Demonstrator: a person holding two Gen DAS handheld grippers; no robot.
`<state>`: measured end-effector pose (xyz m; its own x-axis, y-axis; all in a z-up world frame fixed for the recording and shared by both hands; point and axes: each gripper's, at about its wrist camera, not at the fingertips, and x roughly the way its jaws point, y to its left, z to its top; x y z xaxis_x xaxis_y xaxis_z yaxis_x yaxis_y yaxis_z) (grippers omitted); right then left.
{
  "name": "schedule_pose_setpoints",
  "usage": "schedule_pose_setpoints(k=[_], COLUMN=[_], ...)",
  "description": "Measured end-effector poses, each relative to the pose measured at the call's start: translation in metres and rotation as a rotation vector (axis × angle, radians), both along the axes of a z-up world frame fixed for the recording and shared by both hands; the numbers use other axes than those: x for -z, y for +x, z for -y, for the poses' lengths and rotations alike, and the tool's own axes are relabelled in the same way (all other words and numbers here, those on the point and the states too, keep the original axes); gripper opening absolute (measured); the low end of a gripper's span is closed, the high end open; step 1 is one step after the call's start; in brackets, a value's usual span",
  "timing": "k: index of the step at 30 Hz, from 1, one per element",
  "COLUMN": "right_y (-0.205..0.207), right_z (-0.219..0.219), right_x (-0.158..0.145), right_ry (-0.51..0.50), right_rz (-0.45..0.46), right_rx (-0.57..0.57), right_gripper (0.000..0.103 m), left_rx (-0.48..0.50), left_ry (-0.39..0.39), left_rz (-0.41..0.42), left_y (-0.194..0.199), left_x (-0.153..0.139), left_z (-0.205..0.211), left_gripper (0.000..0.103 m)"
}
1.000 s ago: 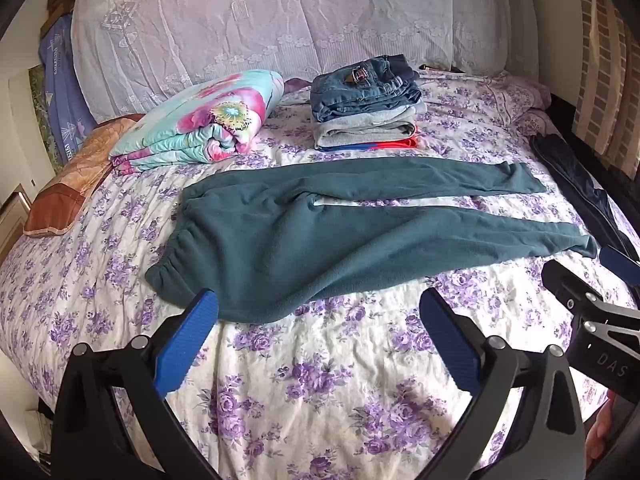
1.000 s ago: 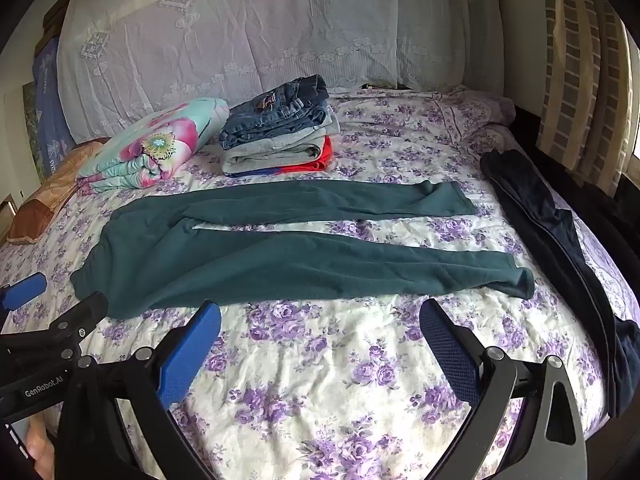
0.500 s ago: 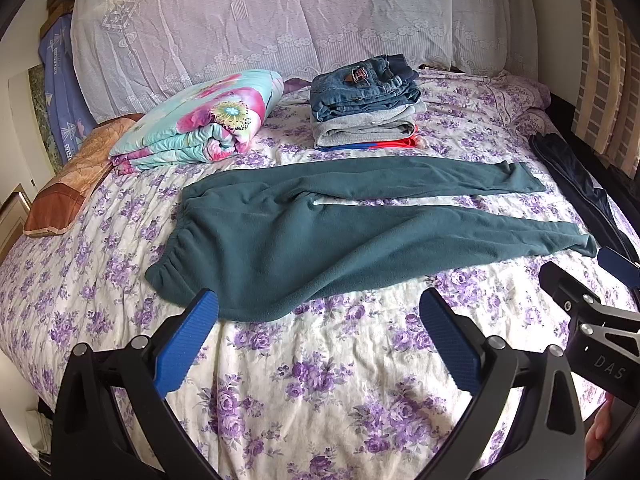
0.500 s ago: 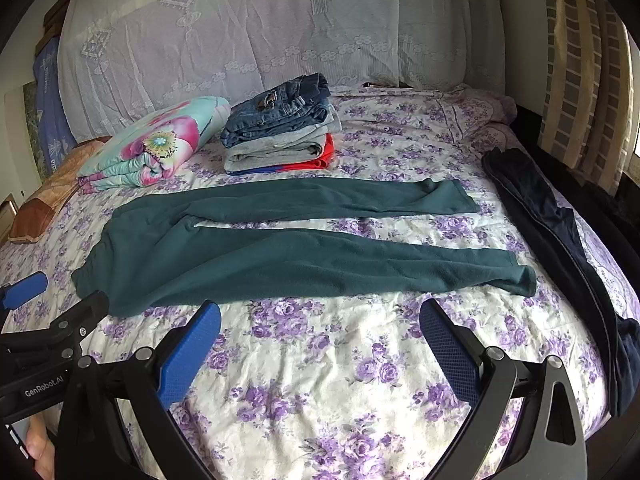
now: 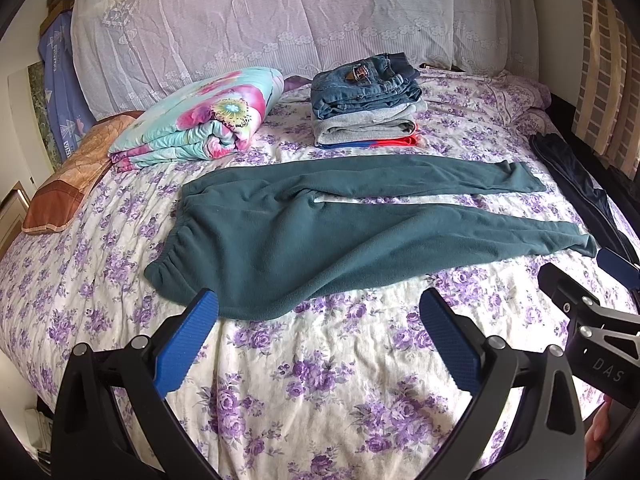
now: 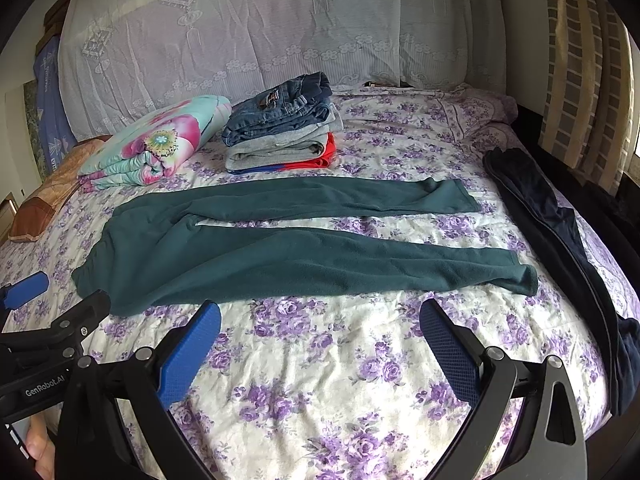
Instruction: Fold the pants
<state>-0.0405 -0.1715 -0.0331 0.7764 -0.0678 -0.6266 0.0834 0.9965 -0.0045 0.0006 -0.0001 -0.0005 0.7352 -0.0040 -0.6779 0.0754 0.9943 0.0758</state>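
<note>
Teal fleece pants lie spread flat across the bed, waistband to the left and both legs running right, slightly apart. My left gripper hovers open above the bedspread just in front of the waist-side hem, holding nothing. My right gripper is open too, in front of the near leg, short of the cuff. Each gripper shows at the edge of the other's view.
A stack of folded clothes with jeans on top sits behind the pants. A rolled floral quilt and an orange pillow lie back left. Dark navy pants drape along the bed's right edge. The floral bedspread lies bare in front.
Both views have shifted only very slightly; the pants lie as before and both grippers stay open.
</note>
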Motion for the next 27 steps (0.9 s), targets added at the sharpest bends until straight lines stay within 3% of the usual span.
schedule_pose_setpoints(k=[27], right_y=[0.004], right_z=[0.011], right_x=[-0.006], right_ry=[0.000], right_rz=[-0.005], right_rx=[-0.002], right_gripper=[0.100], left_rx=[0.000], left_ry=[-0.003], left_rz=[-0.004], left_y=[-0.001], left_x=[0.000], left_z=[0.001], left_gripper=[0.098])
